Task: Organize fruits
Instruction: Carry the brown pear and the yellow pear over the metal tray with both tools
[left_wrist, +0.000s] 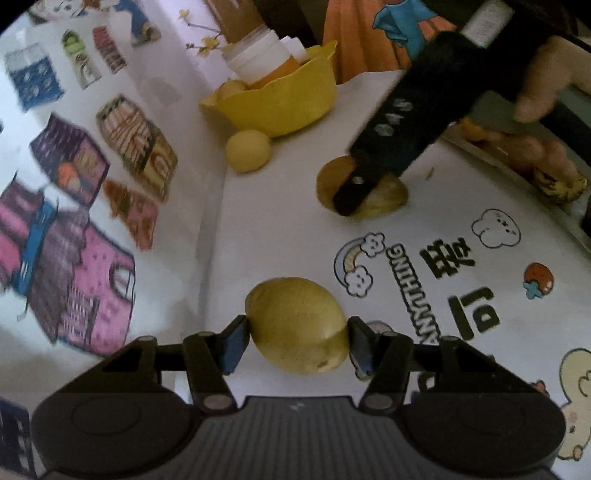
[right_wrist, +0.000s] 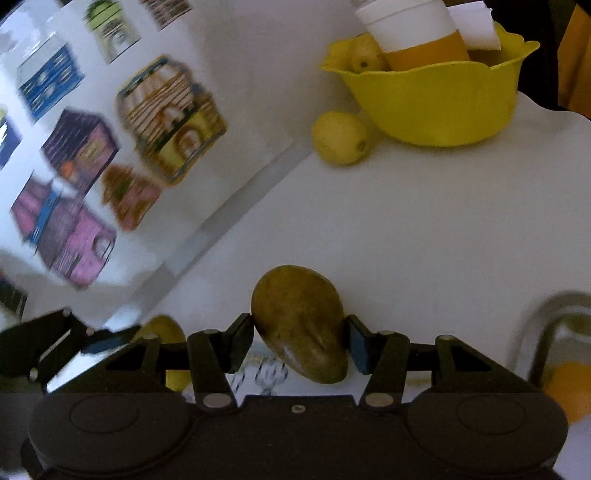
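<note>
left gripper (left_wrist: 298, 341): clamped on a yellow-green oval lemon (left_wrist: 297, 325), pads on both ends, fruit lifted off the table
right gripper (right_wrist: 300, 341): clamped on a brown-green egg-shaped mango (right_wrist: 301, 328) (darker than the lemon), held above the white tabletop (right_wrist: 406, 229)
loose fruit: round yellow lemon on table (right_wrist: 340, 137), touching the bowl
bowl: yellow plastic scalloped bowl (right_wrist: 436, 107) by the wall, fruit and an orange-and-white cup (right_wrist: 417, 37) inside
wall: cartoon house stickers (right_wrist: 170, 118)

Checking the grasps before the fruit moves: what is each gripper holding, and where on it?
The left gripper clamps a lemon across its middle. The right gripper clamps a mango by its two sides.
</note>
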